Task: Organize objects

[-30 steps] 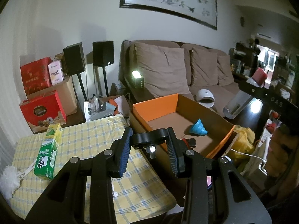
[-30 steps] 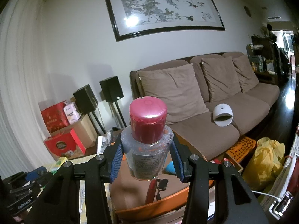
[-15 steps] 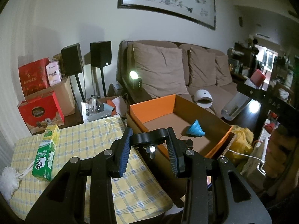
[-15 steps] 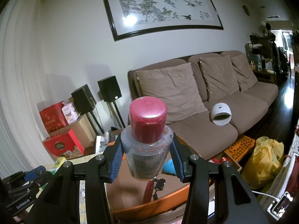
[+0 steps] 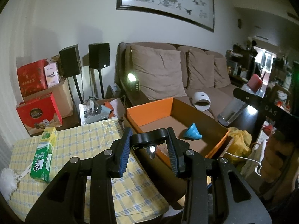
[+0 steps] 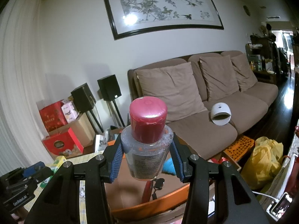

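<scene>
Blue ribbed pads line both sets of jaws. In the right wrist view, the right gripper is clamped on a clear bottle with a dark pink cap; the pads press its shoulders from either side and the bottle stands upright between them, with liquid and small bubbles visible under the cap. In the left wrist view, the left gripper grips a black bracket with a bolt and nut hanging beneath it; the pads bear on the bracket's two ends, so the jaws stand fairly narrow.

Just below and beyond both grippers sits an orange-edged cardboard box, open at the top. A blue cone-shaped funnel lies on its brown floor, and from the right wrist a red item and a small black piece show there too, too hidden to name. Left of the box is the bench under a yellow checked cloth, carrying a green toothpaste carton lying flat and a white fluffy thing at the near left edge.

Further back, two black speakers on stands rise beside red gift boxes. A brown sofa with three cushions holds a white domed device. A yellow plastic bag sits on the floor to the right. A framed ink painting hangs on the wall above.
</scene>
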{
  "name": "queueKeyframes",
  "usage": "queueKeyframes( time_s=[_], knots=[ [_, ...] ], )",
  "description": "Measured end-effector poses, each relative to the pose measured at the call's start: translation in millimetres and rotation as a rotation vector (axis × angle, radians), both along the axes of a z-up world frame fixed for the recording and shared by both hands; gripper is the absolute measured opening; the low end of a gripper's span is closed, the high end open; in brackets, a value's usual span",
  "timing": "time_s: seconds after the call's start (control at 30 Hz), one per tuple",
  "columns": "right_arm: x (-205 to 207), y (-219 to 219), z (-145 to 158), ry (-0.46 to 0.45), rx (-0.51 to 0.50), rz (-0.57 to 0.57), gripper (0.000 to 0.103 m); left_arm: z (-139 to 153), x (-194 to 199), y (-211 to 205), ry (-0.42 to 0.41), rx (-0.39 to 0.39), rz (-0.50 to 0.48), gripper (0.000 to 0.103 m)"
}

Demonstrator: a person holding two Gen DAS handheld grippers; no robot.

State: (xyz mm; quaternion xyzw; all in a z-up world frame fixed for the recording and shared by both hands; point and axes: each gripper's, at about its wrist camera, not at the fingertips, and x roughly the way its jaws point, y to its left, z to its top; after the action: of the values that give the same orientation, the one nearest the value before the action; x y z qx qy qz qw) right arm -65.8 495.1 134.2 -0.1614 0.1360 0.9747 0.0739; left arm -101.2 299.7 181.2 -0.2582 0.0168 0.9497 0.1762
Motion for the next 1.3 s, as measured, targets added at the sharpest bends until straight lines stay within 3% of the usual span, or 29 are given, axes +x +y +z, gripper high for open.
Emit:
queueKeyframes(
  time_s=[1.3],
  knots=[
    [0, 6, -2, -0.004, -0.003, 0.005, 0.048, 16, 5, 23, 0.035, 0.01, -0.062, 0.034]
  ],
)
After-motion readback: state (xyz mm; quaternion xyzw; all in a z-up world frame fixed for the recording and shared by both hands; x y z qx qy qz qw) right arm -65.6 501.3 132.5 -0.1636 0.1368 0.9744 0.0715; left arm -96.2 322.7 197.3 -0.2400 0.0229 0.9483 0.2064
